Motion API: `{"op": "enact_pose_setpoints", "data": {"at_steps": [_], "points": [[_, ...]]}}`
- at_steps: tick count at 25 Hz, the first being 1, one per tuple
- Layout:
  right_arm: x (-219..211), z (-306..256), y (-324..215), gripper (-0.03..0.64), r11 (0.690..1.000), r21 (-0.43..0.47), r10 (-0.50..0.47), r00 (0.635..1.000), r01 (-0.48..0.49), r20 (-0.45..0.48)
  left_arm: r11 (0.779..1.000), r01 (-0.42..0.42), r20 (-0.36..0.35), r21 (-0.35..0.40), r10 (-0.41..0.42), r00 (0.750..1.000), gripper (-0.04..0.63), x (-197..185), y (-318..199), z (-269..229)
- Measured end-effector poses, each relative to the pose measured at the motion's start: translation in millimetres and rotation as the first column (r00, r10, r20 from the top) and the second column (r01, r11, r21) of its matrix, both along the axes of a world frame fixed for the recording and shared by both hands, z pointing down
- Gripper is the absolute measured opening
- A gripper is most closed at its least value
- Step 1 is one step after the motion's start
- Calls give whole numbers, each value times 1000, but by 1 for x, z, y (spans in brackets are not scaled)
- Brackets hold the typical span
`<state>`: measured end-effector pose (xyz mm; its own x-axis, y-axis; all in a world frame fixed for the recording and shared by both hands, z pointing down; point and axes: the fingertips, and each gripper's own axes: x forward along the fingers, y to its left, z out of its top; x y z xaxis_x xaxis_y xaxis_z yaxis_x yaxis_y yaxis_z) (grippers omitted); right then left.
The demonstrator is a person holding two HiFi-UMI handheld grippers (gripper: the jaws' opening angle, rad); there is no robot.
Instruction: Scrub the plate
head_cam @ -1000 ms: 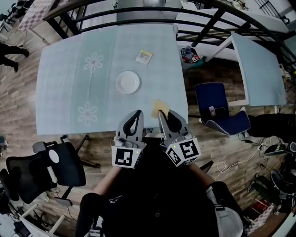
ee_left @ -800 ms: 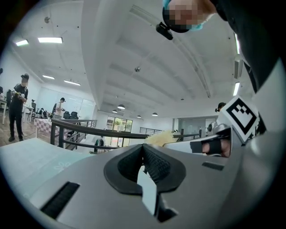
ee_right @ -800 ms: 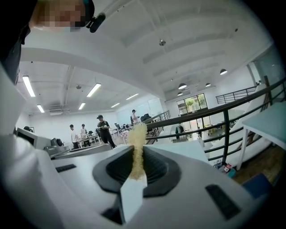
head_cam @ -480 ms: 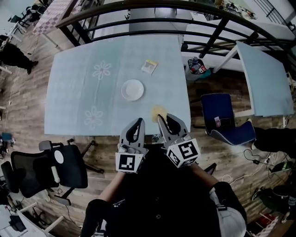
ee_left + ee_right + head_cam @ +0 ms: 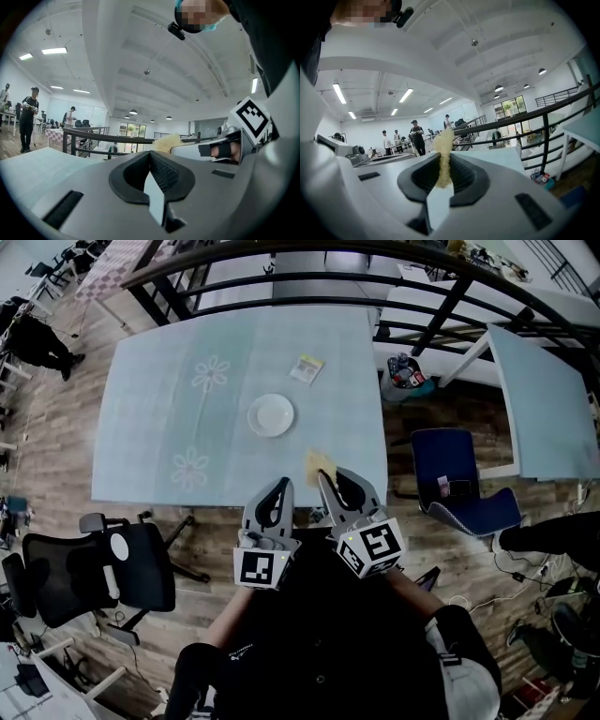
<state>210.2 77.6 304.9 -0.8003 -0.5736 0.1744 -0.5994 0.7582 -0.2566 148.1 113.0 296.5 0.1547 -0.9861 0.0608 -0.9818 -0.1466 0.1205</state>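
A round white plate [image 5: 271,415] lies near the middle of the pale blue table [image 5: 159,390] in the head view. My right gripper [image 5: 323,474] is shut on a yellow sponge [image 5: 320,464], which sticks out past the fingertips over the table's near edge, short of the plate. In the right gripper view the sponge [image 5: 443,157] stands pinched between the jaws. My left gripper [image 5: 283,483] is shut with nothing in it, beside the right one at the table's near edge. The left gripper view shows its closed jaws, with the sponge [image 5: 166,143] and the right gripper behind them.
A small yellow-and-white packet [image 5: 307,368] lies on the table beyond the plate. A black office chair [image 5: 94,570] stands at the near left, a blue chair [image 5: 459,490] at the right. A dark railing [image 5: 309,282] runs behind the table. A second table [image 5: 544,399] is at the right.
The head view has shifted a little, so the table and plate sit slightly further right in it. Both grippers keep their places, and the sponge stays in the right one.
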Motion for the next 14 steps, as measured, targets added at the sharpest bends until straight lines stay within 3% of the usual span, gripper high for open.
{"op": "enact_pose_setpoints", "data": {"at_steps": [14], "points": [[13, 22, 15, 54, 999, -50, -20, 999, 19, -34, 1000, 30, -38, -2, -30, 999, 12, 10, 17, 13]]}}
